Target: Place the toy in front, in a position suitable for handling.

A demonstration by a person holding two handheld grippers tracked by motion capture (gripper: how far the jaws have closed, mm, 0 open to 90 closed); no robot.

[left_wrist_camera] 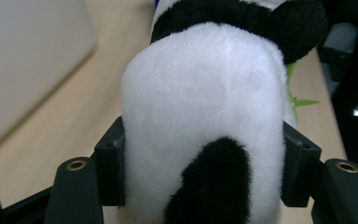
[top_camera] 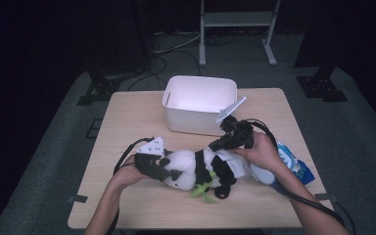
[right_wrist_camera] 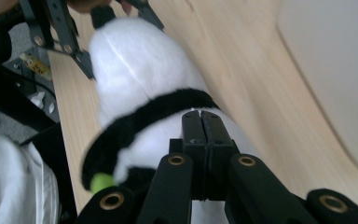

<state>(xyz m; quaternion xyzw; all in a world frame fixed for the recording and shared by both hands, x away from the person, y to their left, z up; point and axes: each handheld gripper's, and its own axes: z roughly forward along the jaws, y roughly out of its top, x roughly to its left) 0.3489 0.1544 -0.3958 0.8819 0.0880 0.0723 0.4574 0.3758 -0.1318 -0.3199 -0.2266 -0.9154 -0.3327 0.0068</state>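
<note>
We grip plush panda (top_camera: 203, 168): soft, light, compressible. Left gripper (left_wrist_camera: 200, 172) fingers pinching rump; right gripper (right_wrist_camera: 202, 135) fingers pressed together on fur, bin (top_camera: 199, 104) at 12 o'clock.

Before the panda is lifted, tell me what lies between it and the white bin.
Nothing visible does. The panda lies on bare table just in front of the white bin, gripped by the left gripper and right gripper.

the blue packet (top_camera: 297, 166) lies half hidden under the right forearm — contents unreadable.
</note>
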